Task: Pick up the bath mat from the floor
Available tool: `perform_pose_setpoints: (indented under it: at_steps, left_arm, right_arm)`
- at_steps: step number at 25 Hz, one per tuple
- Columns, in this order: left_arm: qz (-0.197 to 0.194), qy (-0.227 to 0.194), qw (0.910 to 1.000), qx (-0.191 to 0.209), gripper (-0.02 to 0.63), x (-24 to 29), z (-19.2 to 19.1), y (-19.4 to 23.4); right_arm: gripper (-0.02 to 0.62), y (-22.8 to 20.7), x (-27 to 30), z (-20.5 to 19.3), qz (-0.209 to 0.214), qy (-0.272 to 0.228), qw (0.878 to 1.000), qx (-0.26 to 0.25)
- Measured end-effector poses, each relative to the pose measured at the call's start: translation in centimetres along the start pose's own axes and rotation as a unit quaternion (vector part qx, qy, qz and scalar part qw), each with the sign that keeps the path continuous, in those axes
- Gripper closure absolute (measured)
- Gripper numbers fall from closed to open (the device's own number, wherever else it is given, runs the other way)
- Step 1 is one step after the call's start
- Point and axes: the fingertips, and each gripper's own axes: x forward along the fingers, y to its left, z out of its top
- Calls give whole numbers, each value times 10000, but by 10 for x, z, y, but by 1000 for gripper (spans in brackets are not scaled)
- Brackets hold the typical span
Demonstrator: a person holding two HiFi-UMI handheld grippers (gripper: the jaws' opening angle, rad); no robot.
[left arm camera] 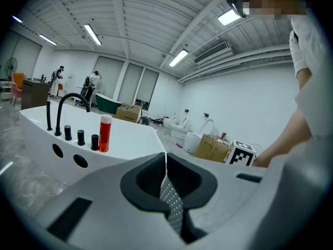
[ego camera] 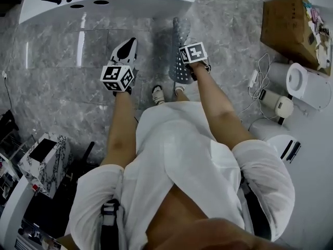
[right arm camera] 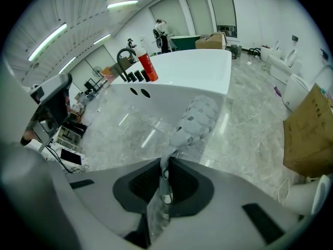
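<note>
We read both tools as clamped on the same item. The left gripper (left arm camera: 165,177) has its jaws brought together on a thin fold of the translucent grey perforated bath mat (ego camera: 179,56); in the left gripper view the dotted sheet passes edge-on between the dark pads. The right gripper (right arm camera: 165,177) is likewise nearly closed, its pads pressing a crumpled edge of the mat, which runs forward from the jaws toward the large white bathtub (ego camera: 130,7). In the head view the mat is gathered into a narrow strip in front of the bathtub, its near end at the right gripper and its far end just short of the bathtub's near wall. We cannot tell whether that far end touches the grey marbled tile floor (ego camera: 62,61) in front of the bathtub. A red cylindrical bottle (left arm camera: 105,133) stands on the bathtub's rim beside a black curved tap (left arm camera: 67,105). A brown cardboard box (ego camera: 289,27) sits to the right of the bathtub, well apart from it.
</note>
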Motion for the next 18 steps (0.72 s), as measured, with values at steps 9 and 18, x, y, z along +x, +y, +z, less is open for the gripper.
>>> perform_pose_setpoints:
  at_steps: [9,18]
  left_arm:
    - [205,115,9997,-40,589,-44,22,4]
    - [204,154,9996,67,589,-65,34,-5]
  right_arm:
    - [541,-10,-110,-5,-238,-601,9978,160]
    - [543,-6,-182,-13,-203,-1039,9940,262]
